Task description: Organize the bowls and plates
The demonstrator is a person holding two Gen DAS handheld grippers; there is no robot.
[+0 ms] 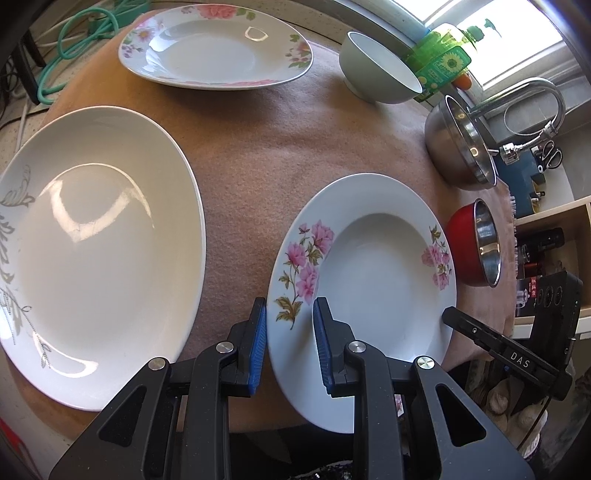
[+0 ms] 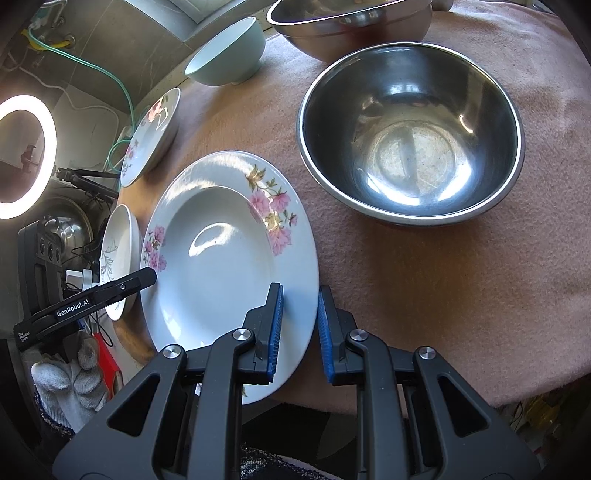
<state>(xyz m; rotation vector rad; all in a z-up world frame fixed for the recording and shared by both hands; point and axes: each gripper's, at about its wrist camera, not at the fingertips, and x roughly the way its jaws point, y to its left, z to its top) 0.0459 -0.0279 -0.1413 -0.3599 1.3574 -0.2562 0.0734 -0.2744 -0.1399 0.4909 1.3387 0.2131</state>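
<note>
A: Stock count, with the pink-flowered soup plate [image 1: 369, 254] as landmark?

B: Plates, three: the landmark; a large white plate [image 1: 99, 251] with grey leaf print to its left; a second floral plate [image 1: 216, 46] beyond it. Bowls, four: one pale green ceramic bowl [image 1: 380, 68]; one large steel bowl [image 1: 460, 147]; one red-sided steel bowl [image 1: 474, 245] just right of the landmark; a fourth steel bowl [image 2: 351, 26], seen in the right wrist view only. All sit on a pink cloth [image 1: 280, 147].

A: Orientation?

B: All upright, openings up. The landmark is round, so no long axis.

A: Grippers?

B: Left gripper [image 1: 289, 325] straddles the landmark's left rim, right gripper [image 2: 300, 314] its right rim; both jaws narrow. Whether the blue pads [image 2: 276, 325] press the rim, I cannot tell.

A: View differences?

B: Right wrist view alone shows a ring light [image 2: 22, 155] and a gloved hand [image 2: 70, 380]; left wrist view alone shows a faucet [image 1: 535, 99].
</note>
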